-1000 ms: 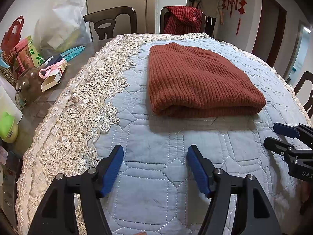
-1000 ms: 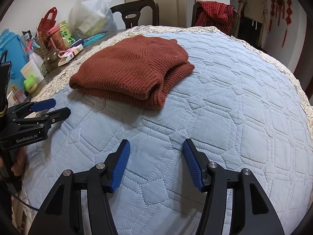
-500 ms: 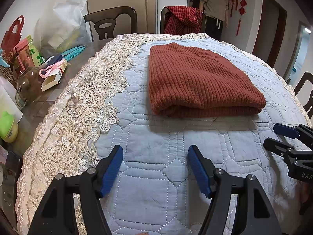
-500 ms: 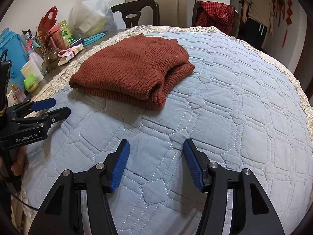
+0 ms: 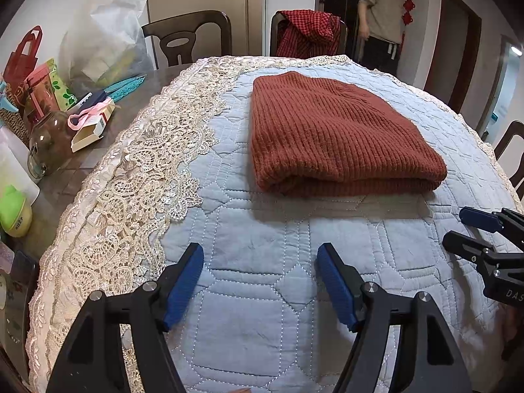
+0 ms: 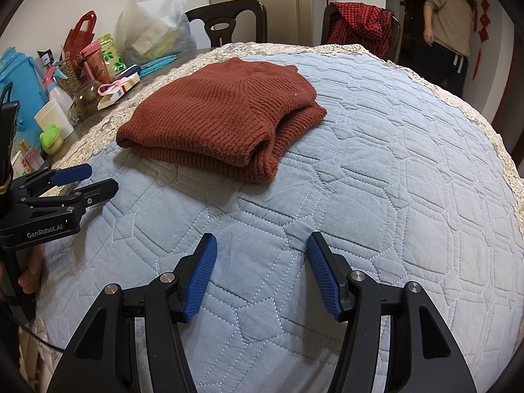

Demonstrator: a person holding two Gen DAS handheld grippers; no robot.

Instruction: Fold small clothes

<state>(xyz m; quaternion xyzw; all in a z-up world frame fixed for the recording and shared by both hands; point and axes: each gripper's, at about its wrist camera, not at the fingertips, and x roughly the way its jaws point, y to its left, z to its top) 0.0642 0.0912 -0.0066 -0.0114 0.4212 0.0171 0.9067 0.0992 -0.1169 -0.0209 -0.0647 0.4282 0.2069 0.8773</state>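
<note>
On the far left of the table, beyond the lace border (image 5: 137,177), household clutter is grouped: a red gift bag (image 5: 24,52), a glass jar (image 5: 49,145), a small open carton with pink ribbon (image 5: 90,127), a green frog-shaped container (image 5: 14,211) and a white plastic bag (image 5: 108,39). A blue jug (image 6: 19,82) is seen in the right wrist view only.

Left gripper (image 5: 260,278): blue ribbed pads are held well apart above the quilted blue cover (image 5: 262,327); its jaws have just been opening a little further, with nothing between them and only bare quilt beneath.

Rust-red knitted sweater (image 5: 330,137): it lies folded into a compact, roughly rectangular bundle on the quilted cover, towards the far side of the table and clear of both grippers. The knit is ribbed and thick; the top layer is smooth and flat. A rounded fold runs along the near edge, and in the right wrview stacked layers are shown at the right-hand end (image 6: 288,131), slightly uneven.

Right gripper (image 6: 262,271): the pads are likewise spread wide and empty, over bare quilt near the table's front.

Two dark wooden chairs (image 5: 186,39) stand behind the table; a red checked garment (image 5: 308,32) is draped over the right one. A person (image 5: 383,16) in a beige top stands in the doorway at far right.
</note>
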